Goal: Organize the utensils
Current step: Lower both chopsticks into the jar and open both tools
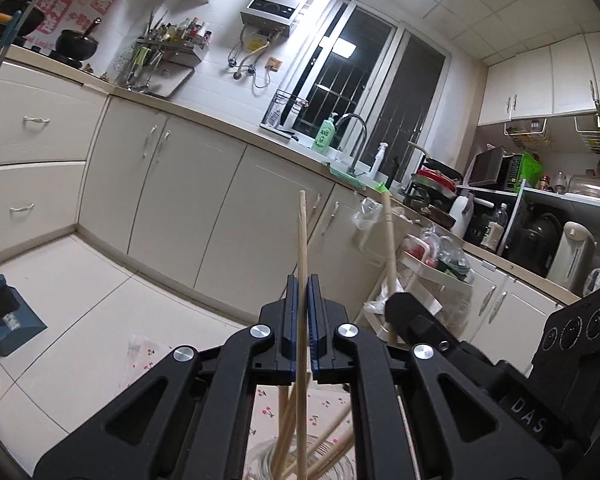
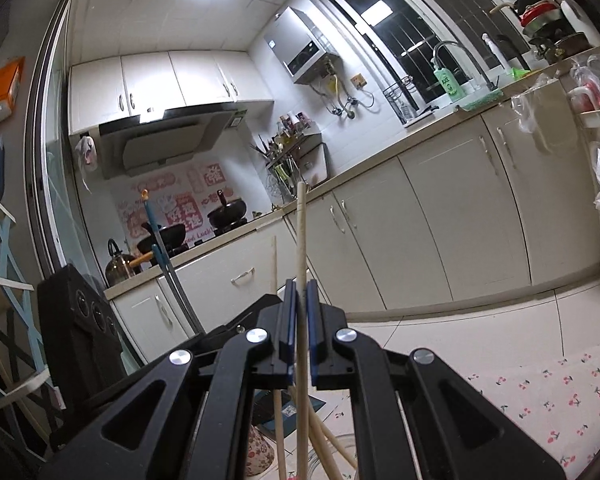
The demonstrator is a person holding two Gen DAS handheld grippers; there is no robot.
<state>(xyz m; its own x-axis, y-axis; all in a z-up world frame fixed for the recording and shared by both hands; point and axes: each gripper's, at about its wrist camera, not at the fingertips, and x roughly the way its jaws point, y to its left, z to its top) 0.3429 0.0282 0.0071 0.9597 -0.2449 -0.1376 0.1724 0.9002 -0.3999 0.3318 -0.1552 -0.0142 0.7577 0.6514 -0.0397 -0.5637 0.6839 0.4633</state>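
Note:
My left gripper (image 1: 303, 280) is shut on a wooden chopstick (image 1: 302, 236) that stands upright between its blue pads. Below it, several more chopsticks (image 1: 286, 432) stand in a clear glass jar (image 1: 260, 460). My right gripper (image 2: 300, 286) is shut on another wooden chopstick (image 2: 301, 232), also upright. The right gripper also shows in the left wrist view (image 1: 408, 312) at the right, with its chopstick (image 1: 389, 240). The left gripper's chopstick (image 2: 275, 268) shows in the right wrist view, and further chopsticks (image 2: 324, 440) lean in the jar (image 2: 348, 446) below.
Both grippers are above a table with a cherry-print cloth (image 2: 540, 400). Kitchen cabinets (image 1: 220, 208) and a counter with a sink tap (image 1: 356, 136) lie ahead. A blue dustpan (image 1: 8, 320) lies on the tiled floor. A blue-handled mop (image 2: 164, 256) leans by the stove counter.

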